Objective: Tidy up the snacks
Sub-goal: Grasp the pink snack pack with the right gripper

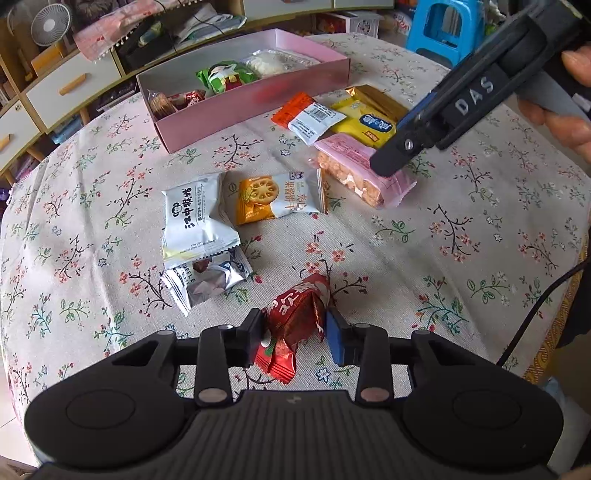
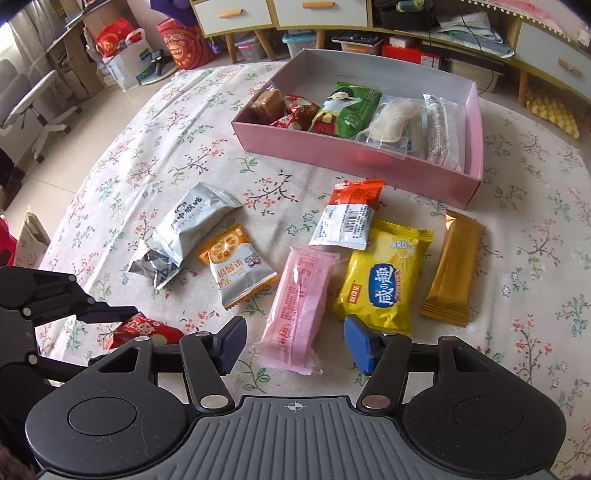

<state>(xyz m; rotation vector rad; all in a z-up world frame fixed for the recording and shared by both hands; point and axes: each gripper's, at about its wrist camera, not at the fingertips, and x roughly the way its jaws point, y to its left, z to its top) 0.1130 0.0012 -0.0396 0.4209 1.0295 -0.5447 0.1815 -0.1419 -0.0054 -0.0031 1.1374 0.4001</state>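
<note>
Left wrist view: loose packets crowd the floral tablecloth (image 1: pixel 461 258) ahead of the left gripper (image 1: pixel 293 334), among them a white pillow packet with black lettering (image 1: pixel 195 218), an orange-and-white biscuit packet showing a lotus-root slice (image 1: pixel 277 197) just beside it, and a crumpled silver foil wrapper (image 1: pixel 207 282) tucked under the white packet's near end. Farther back, an orange-and-white barcode sachet (image 1: pixel 310 118) overlaps a yellow biscuit packet (image 1: pixel 365 123), with a gold foil bar (image 1: pixel 380 101) behind them.

The left gripper's two fingers are closed against the sides of a red foil candy packet with white lettering (image 1: pixel 295 317), which lies near the table's front edge.

The right gripper (image 2: pixel 293 345), seen in the right wrist view, stands wide open with nothing between its blue pads (image 2: pixel 360 345); its fingers flank the near end of a long pink wafer packet with a clear window (image 2: pixel 295 306), which rests on the cloth. In the left view one black finger of that gripper crosses over the same packet.

An open pink rectangular cardboard box (image 2: pixel 369 162) sits at the far side of the table, holding a green packet printed with a cartoon girl (image 2: pixel 343 109), red candies, a brown wafer and clear-wrapped pastries.

White drawers with orange handles (image 2: pixel 321 11) line the room behind.
</note>
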